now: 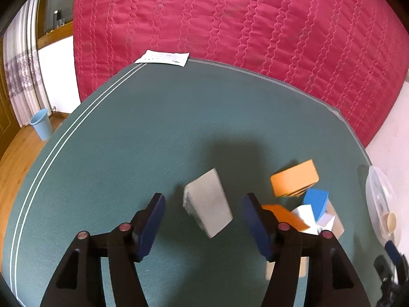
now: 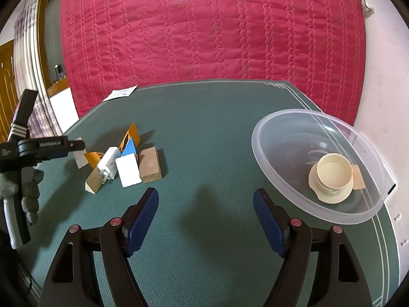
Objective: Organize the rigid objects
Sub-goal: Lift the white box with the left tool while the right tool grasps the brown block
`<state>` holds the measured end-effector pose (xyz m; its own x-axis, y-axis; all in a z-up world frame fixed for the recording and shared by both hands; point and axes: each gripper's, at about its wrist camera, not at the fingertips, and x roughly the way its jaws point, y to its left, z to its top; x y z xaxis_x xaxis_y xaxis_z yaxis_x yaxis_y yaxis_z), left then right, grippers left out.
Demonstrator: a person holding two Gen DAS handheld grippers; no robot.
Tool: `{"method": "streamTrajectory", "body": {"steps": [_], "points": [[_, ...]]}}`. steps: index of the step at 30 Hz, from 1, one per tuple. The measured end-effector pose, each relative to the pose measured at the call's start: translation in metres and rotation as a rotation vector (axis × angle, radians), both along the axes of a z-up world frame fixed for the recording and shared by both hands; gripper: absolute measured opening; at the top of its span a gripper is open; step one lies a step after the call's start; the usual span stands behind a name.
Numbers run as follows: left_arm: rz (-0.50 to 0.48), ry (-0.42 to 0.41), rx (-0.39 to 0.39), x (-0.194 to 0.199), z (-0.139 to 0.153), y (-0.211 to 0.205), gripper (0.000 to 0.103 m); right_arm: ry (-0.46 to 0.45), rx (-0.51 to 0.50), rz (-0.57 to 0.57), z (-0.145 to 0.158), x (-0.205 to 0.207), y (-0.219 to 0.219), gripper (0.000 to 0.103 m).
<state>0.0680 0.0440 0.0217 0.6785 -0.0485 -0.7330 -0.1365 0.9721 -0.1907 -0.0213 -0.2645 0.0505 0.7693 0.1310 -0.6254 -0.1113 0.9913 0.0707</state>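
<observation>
Left gripper [image 1: 204, 212] and right gripper [image 2: 205, 208] hover, fingers spread, empty.

My left gripper [image 1: 203, 213] hangs with blue-padded jaws spread wide on either side of a blurred grey rectangular block [image 1: 208, 206] over the green felt mat [image 1: 153, 133]. To its right sit an orange rectangular block [image 1: 294, 177] and a blue wedge-shaped block [image 1: 315, 199].

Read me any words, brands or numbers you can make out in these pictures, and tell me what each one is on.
"GenRobot.AI": white lettering on the black body of the left gripper, seen from the right wrist view.
Paper sheet at the mat's far edge: printed lines, too small to read.
Nothing else readable.
</observation>
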Motion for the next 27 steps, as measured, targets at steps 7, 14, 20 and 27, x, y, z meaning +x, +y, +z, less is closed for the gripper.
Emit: {"method": "streamTrajectory", "body": {"steps": [7, 14, 20, 27], "points": [[0.018, 0.024, 0.01, 0.019, -0.008, -0.005, 0.06, 0.001, 0.0, 0.0, 0.0, 0.0, 0.0, 0.077], [0.013, 0.042, -0.012, 0.017, -0.014, 0.002, 0.041, 0.006, 0.004, 0.006, -0.002, 0.0, 0.003, 0.077], [-0.012, 0.003, 0.0, 0.006, -0.002, -0.001, 0.041, 0.069, 0.064, 0.056, -0.009, 0.007, 0.015, 0.077], [-0.012, -0.025, 0.005, -0.003, 0.007, 0.003, 0.041, 0.137, 0.092, 0.098, -0.01, 0.03, 0.03, 0.077]]}}
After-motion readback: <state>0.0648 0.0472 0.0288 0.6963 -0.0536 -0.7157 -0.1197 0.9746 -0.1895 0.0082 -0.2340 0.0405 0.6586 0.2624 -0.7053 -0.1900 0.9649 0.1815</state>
